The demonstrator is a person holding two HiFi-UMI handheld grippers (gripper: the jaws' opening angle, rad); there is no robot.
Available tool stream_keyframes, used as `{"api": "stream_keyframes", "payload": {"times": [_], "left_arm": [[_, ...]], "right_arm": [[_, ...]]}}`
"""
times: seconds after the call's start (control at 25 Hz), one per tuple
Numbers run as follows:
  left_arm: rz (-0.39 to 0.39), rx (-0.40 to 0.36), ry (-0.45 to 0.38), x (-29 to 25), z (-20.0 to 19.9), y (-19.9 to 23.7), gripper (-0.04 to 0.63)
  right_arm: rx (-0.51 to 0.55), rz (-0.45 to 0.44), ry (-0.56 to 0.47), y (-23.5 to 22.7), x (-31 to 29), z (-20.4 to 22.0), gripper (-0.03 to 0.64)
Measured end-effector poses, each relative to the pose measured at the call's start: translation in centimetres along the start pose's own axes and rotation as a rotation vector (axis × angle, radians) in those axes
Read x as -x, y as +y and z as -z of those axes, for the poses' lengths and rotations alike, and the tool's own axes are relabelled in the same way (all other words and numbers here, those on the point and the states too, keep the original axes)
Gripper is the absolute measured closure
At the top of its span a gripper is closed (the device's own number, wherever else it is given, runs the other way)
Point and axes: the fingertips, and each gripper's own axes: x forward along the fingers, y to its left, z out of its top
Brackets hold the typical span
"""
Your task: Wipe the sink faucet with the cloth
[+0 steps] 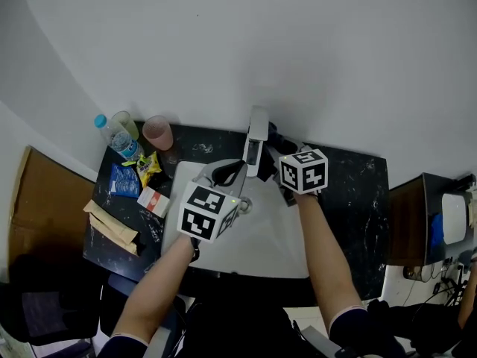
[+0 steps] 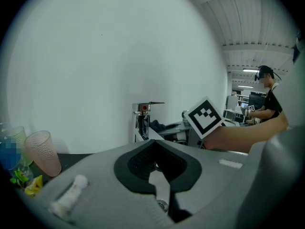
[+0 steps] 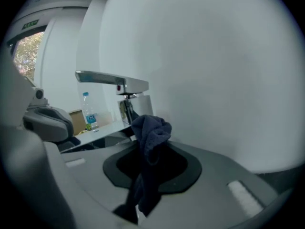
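Nearest the person, the white sink (image 1: 261,237) lies in front of the faucet (image 1: 256,136), and both grippers hang over it. The left gripper (image 1: 229,172), just short of the faucet on its left, has its jaws pressed together with nothing between them. It looks parked there to leave the wiping to the other hand. The right gripper (image 1: 283,154), on the faucet's right, pinches the dark blue cloth (image 3: 150,137), bunched above the jaws and trailing below them, so a soft wad faces the faucet's base. The cloth sits just beside the faucet; whether it touches I cannot tell. Further back, left of the faucet, a pink cup (image 1: 157,132) and a water bottle (image 1: 118,136) stand by the wall (image 1: 298,51), clear of the work.
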Motion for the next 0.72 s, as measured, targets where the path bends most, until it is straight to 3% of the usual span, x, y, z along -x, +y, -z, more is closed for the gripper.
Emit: {"api": "stream_keyframes", "payload": {"times": [0.28,0.52,0.72], "left_arm": [[0.008,0.003,-0.002,0.0,0.1,0.0,0.594],[0.012,-0.002,-0.001,-0.1,0.0,0.0,0.594],[0.018,-0.004,-0.002,-0.2,0.0,-0.1,0.594]], "right_arm": [[-0.001,-0.066,-0.121,2.7,3.8,-3.0,0.532],[0.098,-0.072,-0.26,3.9,7.0,-8.4,0.532],[0.145,-0.109,-0.31,7.0,9.6,-8.4,0.531]]}}
